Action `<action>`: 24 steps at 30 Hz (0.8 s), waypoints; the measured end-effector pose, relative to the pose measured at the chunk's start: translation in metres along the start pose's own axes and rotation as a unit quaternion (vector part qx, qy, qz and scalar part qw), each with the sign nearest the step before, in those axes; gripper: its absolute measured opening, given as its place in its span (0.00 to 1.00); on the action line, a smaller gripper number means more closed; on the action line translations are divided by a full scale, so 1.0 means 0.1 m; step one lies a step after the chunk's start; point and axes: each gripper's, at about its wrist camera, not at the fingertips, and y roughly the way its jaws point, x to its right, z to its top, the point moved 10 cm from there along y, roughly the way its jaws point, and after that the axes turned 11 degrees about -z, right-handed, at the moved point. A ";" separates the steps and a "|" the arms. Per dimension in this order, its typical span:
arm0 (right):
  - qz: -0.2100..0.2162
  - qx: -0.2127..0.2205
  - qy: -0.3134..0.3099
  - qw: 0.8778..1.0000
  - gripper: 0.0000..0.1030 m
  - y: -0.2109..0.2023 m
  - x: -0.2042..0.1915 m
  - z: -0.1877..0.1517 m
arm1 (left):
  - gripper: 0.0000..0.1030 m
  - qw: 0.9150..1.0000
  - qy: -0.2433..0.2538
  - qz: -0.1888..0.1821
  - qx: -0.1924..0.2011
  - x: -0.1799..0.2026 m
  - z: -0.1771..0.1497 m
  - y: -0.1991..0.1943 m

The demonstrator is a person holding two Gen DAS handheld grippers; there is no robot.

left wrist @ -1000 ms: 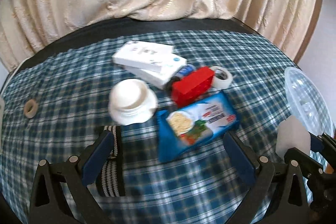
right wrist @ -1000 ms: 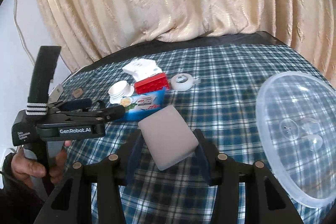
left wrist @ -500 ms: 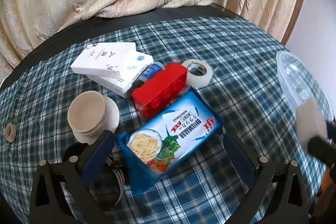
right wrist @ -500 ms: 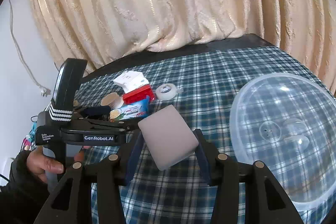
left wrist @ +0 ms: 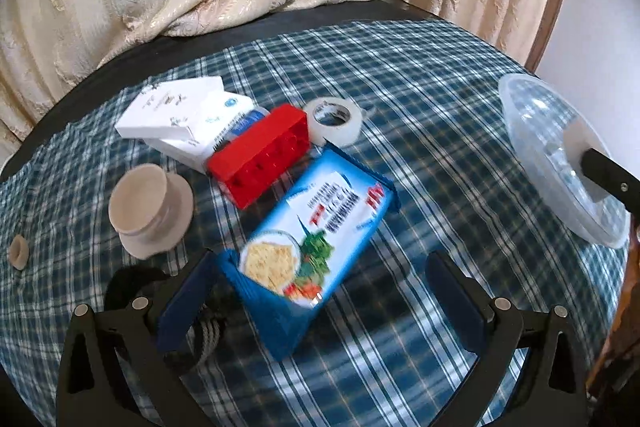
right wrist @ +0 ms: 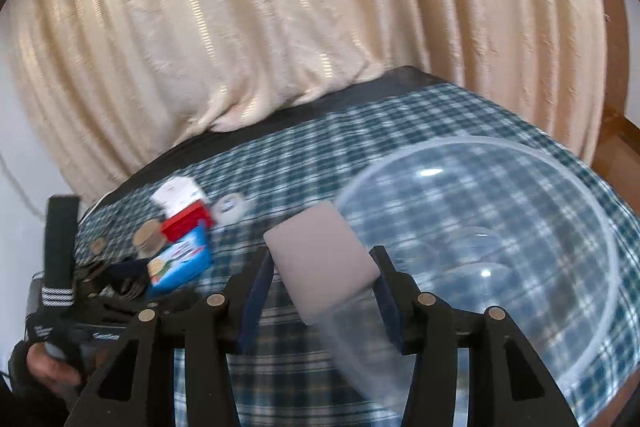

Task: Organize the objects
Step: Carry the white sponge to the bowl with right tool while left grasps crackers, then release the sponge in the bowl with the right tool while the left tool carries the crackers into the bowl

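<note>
Our right gripper [right wrist: 322, 297] jaws pinch a stiff, light grey pad [right wrist: 320, 267] by 2 edges; left gripper [left wrist: 320, 303] jaws spread around the crushable cracker packet [left wrist: 316, 239].

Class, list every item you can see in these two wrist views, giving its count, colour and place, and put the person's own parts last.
Cracker packet: 1, blue, on the cloth between the left gripper's fingers.
Red block: 1, red, behind the packet.
White boxes: 2, white, stacked behind the block.
Tape roll: 1, whitish, right of the block.
Cup: 1, beige, left of the block.
Small ring: 1, beige, far left.
Clear bowl: 1, transparent, right side of the table.
Grey pad: 1, grey, in the right gripper.
Tablecloth: 1, blue plaid.
Curtain: 1, cream, behind.
Left gripper: 1, black, open.
Right gripper: 1, black, shut on the pad.
</note>
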 end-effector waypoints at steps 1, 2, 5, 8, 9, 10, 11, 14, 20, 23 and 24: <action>-0.003 0.000 0.002 1.000 0.52 0.01 0.03 0.00 | 1.00 1.000 -0.004 0.004 0.000 -0.03 0.02 0.01; -0.008 0.001 0.005 1.000 0.52 0.01 0.08 0.01 | 1.00 1.000 -0.007 0.007 0.000 -0.05 0.04 0.03; -0.028 0.002 0.014 1.000 0.52 0.02 0.23 0.02 | 0.92 1.000 -0.012 0.005 0.000 -0.09 0.08 0.07; -0.042 0.000 0.020 0.999 0.52 0.03 0.35 0.02 | 0.79 1.000 -0.011 0.005 -0.003 -0.09 0.08 0.12; -0.045 0.000 0.022 0.999 0.52 0.03 0.38 0.03 | 0.75 1.000 -0.010 0.006 -0.003 -0.08 0.08 0.11; -0.046 -0.001 0.023 0.999 0.52 0.04 0.40 0.03 | 0.70 1.000 -0.009 0.005 -0.002 -0.07 0.09 0.10; -0.049 0.000 0.025 0.998 0.53 0.05 0.43 0.04 | 0.66 1.000 -0.008 0.005 -0.002 -0.05 0.09 0.10; -0.057 0.006 0.030 0.998 0.64 0.02 0.50 0.05 | 0.61 1.000 -0.006 0.011 0.001 -0.02 0.09 0.07; -0.071 0.018 0.034 0.997 0.73 -0.03 0.59 0.07 | 0.52 1.000 -0.023 -0.001 0.009 0.06 0.11 -0.01; -0.073 0.016 0.035 0.997 0.73 -0.03 0.65 0.07 | 0.49 1.000 -0.024 -0.005 0.018 0.14 0.15 -0.08; -0.073 0.015 0.034 0.997 0.73 -0.03 0.66 0.06 | 0.48 0.999 -0.023 -0.009 0.022 0.18 0.18 -0.11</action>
